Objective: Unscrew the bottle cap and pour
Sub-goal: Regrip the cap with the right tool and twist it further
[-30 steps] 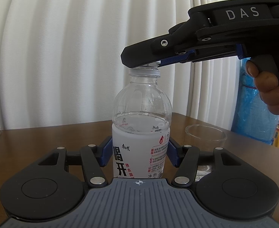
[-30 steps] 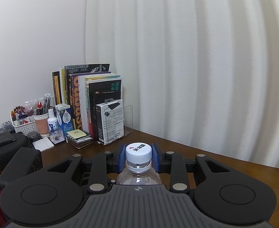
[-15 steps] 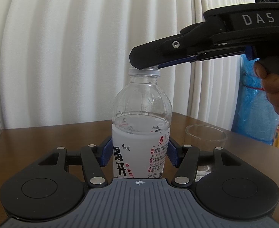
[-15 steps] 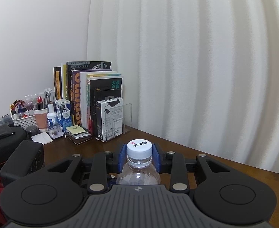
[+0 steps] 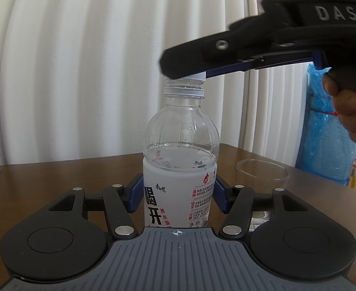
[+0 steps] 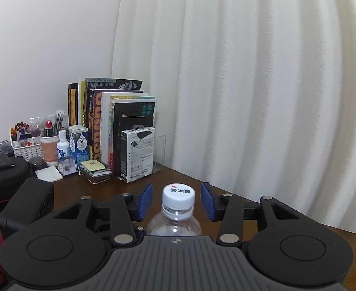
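Now mid-unscrew: left tool (image 5: 178,200) pinches the water bottle (image 5: 180,169) upright on the bench (image 5: 56,177); right tool (image 6: 176,202) is spread either side of the white cap (image 6: 178,197), w/ gaps. Next: re-close on cap, twist, lift; glass cup (image 5: 261,178) just beside.

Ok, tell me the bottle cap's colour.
White, with dark print and a red mark on top: bottle cap, clearest in the right wrist view.

Glass cup (image 5: 261,178) stands near the bottle (image 5: 180,169); books (image 6: 114,126) well apart.
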